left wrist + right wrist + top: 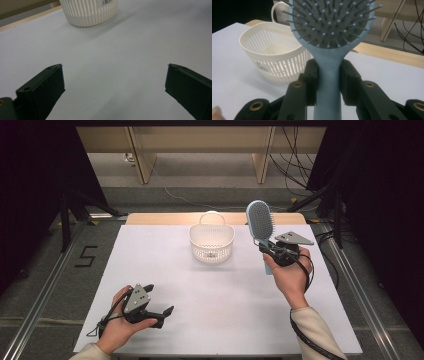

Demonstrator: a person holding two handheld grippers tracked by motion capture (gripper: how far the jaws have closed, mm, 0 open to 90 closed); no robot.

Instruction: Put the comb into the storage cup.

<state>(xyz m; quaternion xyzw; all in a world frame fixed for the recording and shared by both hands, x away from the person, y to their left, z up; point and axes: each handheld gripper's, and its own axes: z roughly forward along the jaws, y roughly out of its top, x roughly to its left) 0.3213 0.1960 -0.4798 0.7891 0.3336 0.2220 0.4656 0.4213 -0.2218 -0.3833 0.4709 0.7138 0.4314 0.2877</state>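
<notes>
Currently the right gripper (pixel 328 80) is pinching the hairbrush (pixel 260 222) by its handle, raised beside the basket (pixel 212 243). Left gripper (pixel 113 82) is idling, jaws spread. Next, judged: lowering the brush into the basket.

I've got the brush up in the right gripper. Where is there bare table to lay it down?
Most of the white table is bare: the wide stretch between the left gripper and right gripper, and the left side beside the basket. It is tight only between the basket and the raised hairbrush.
</notes>
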